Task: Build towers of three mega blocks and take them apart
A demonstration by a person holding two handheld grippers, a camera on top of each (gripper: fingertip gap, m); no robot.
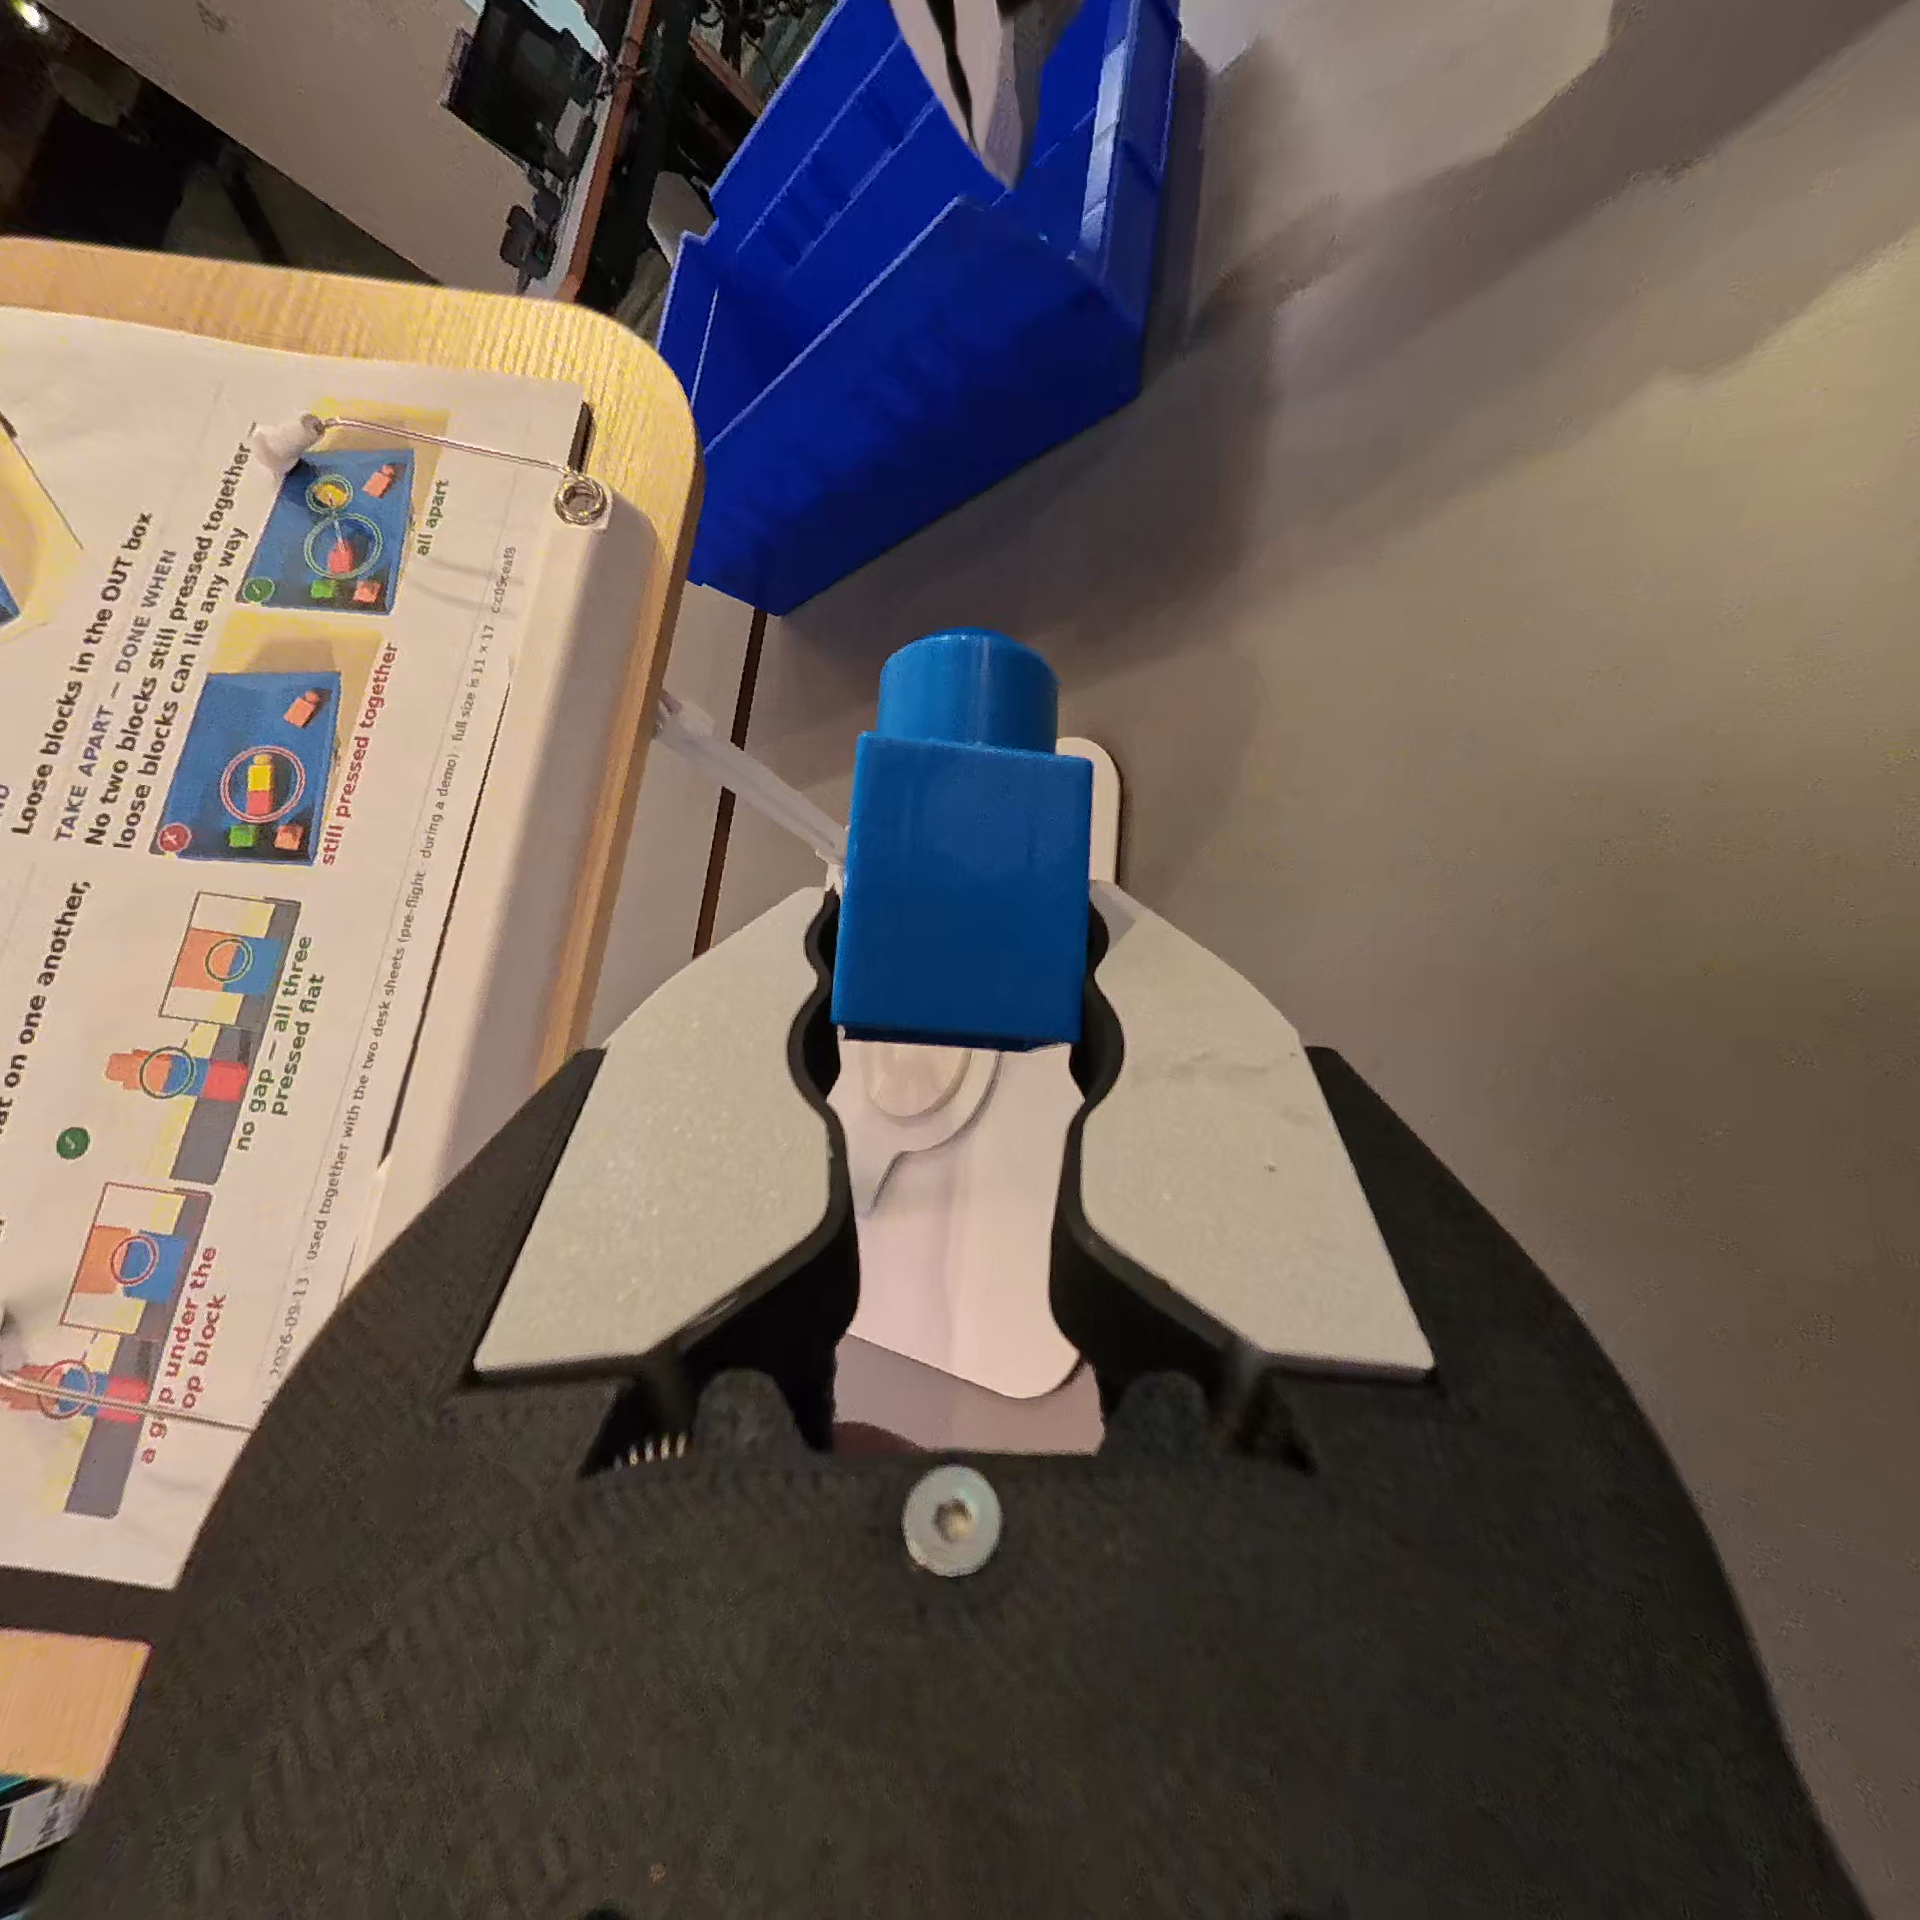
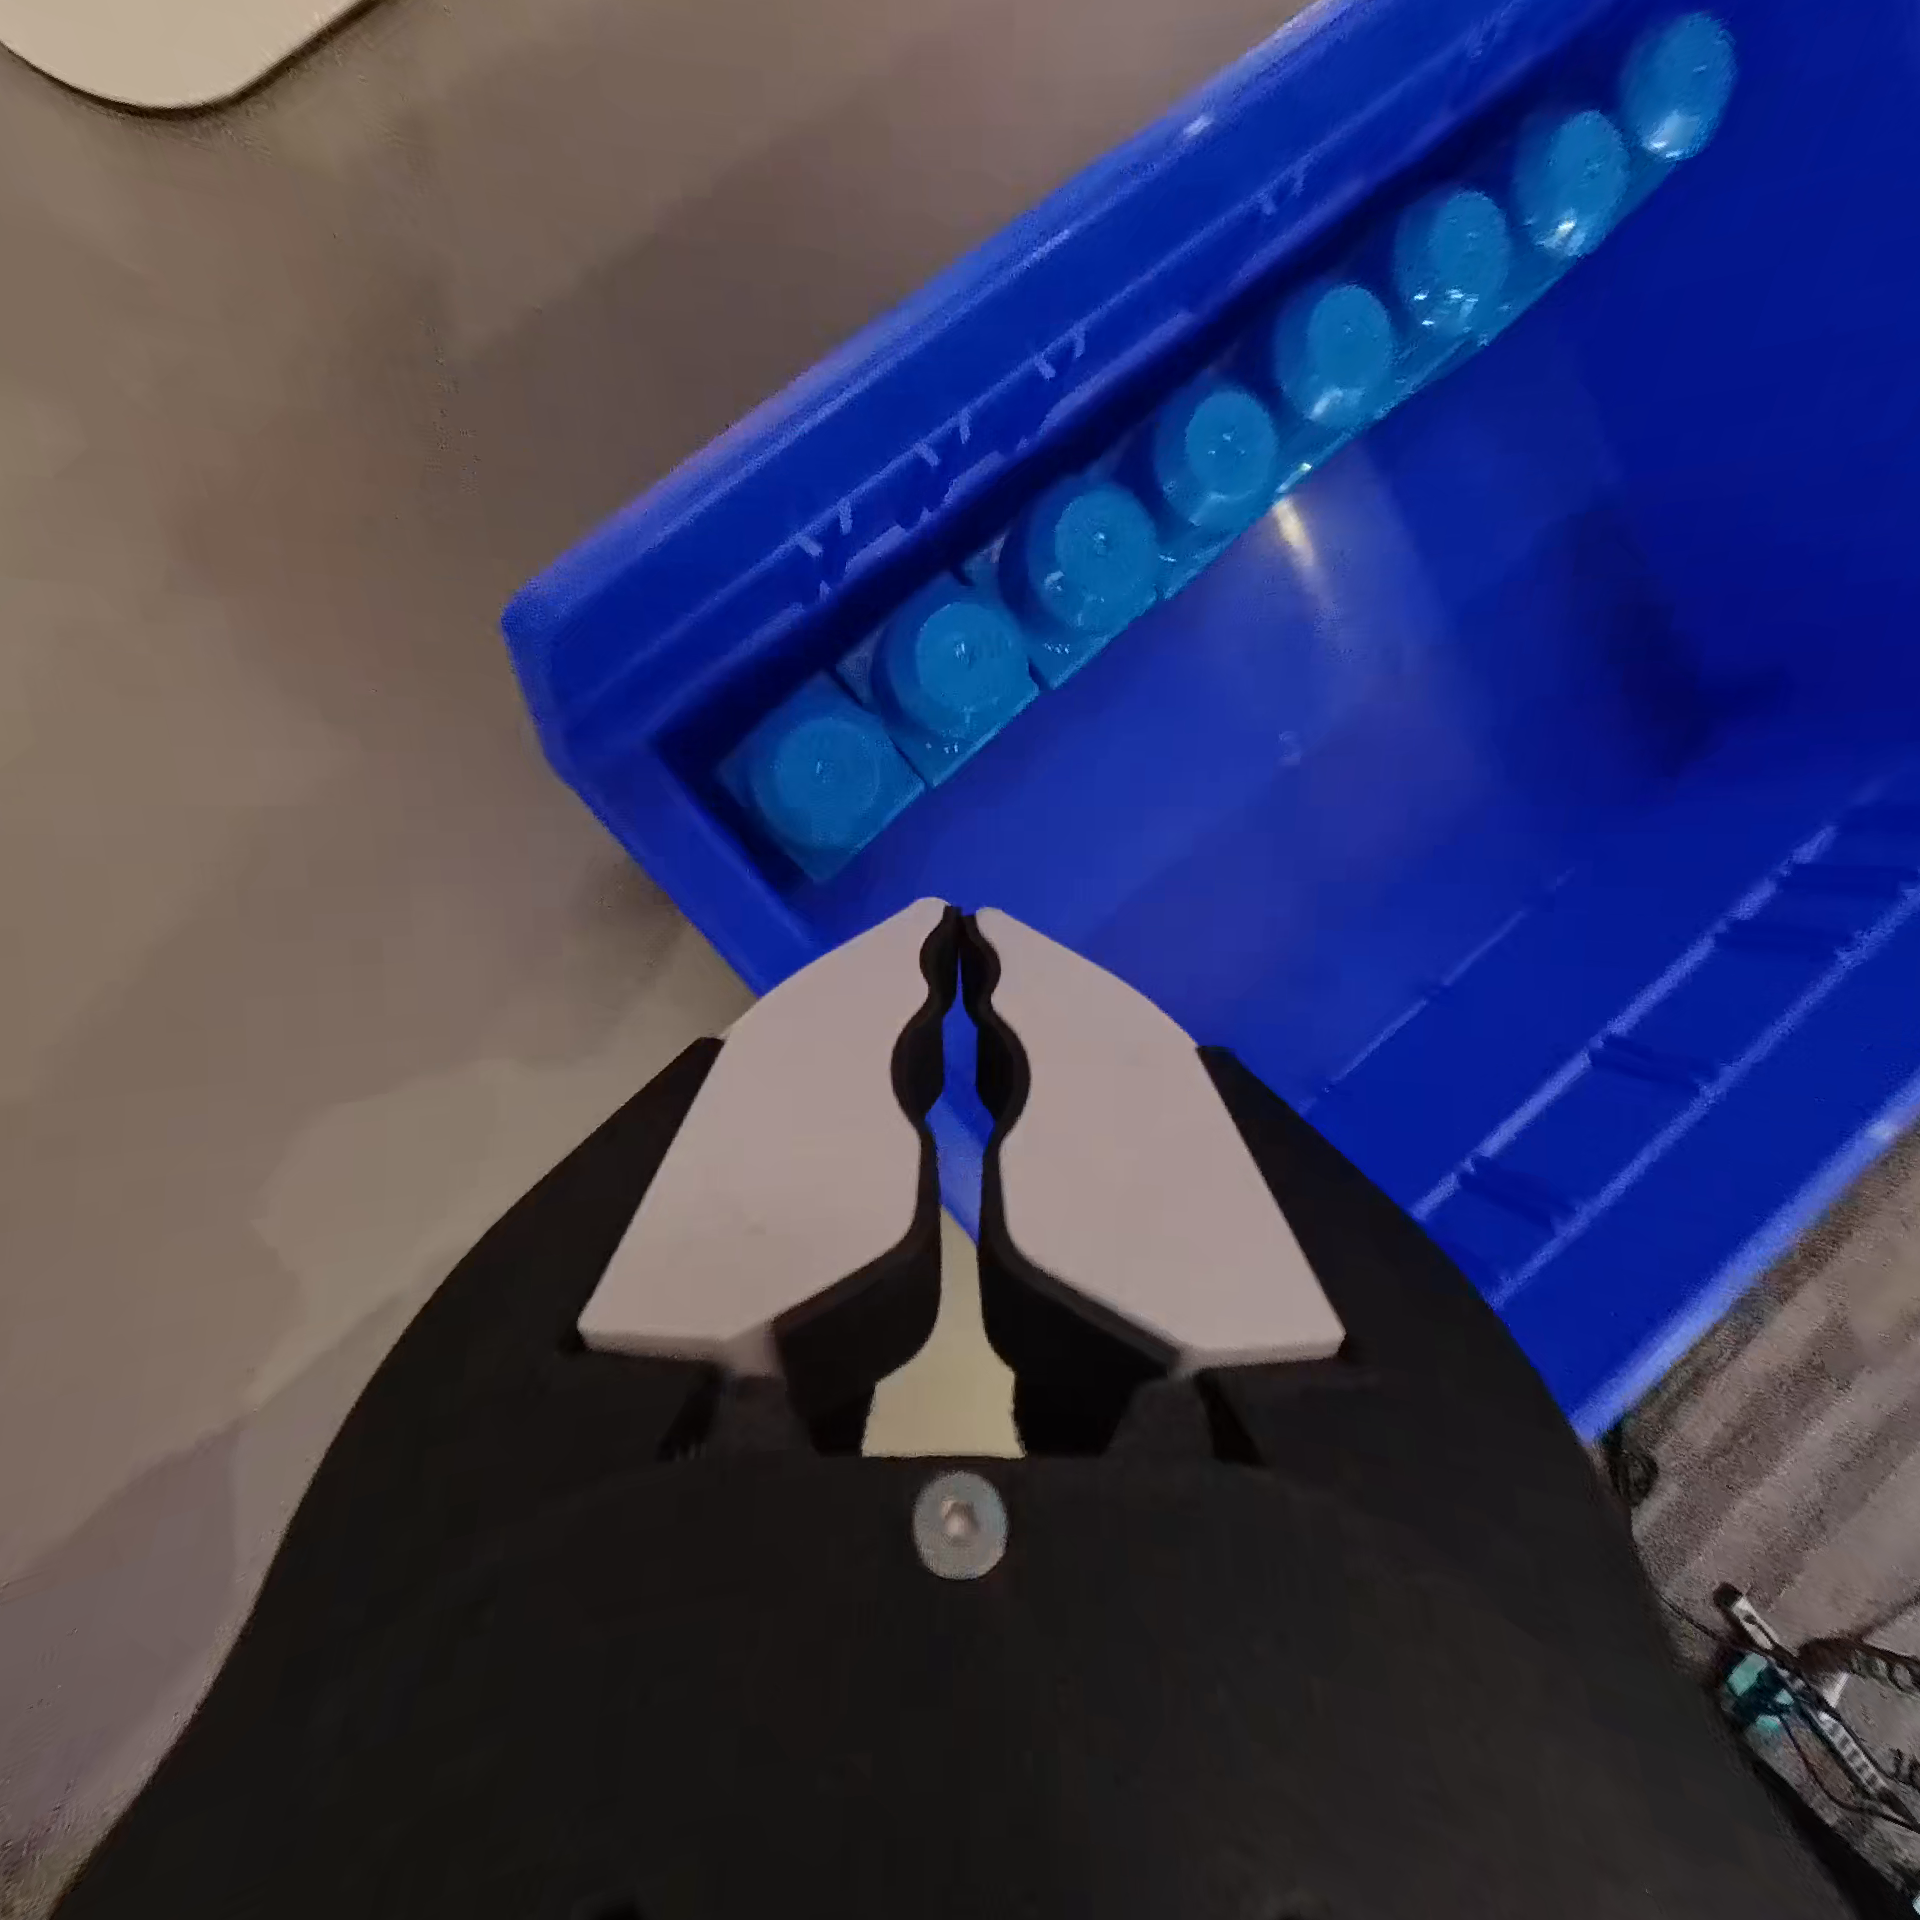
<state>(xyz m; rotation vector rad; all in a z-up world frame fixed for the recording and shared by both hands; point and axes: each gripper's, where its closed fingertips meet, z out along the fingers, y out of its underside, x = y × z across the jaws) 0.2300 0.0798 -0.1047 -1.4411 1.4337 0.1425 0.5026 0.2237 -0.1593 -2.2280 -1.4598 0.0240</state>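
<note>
In the left wrist view my left gripper (image 1: 961, 961) is shut on a blue mega block (image 1: 961, 883). Both pads press its sides and its round stud points away from me. It hangs above a grey surface (image 1: 1507, 727). In the right wrist view my right gripper (image 2: 958, 920) is shut, its pads meeting with nothing between them. It hovers over the near rim of a blue bin (image 2: 1403, 779). A row of several blue blocks (image 2: 1091, 561) lies along the bin's far wall, studs up.
A second blue bin (image 1: 914, 343) stands beyond the held block. A wooden board (image 1: 644, 436) with a printed instruction sheet (image 1: 260, 831) lies at the left. A white flat piece (image 1: 966, 1247) lies under the left gripper. Cables (image 2: 1818, 1725) lie at the lower right. Left tips to right tips: about 30 cm. The white flat piece (image 1: 966, 1247) is closer to my left gripper, around 15 cm from its tips; the right tips are 40 cm off.
</note>
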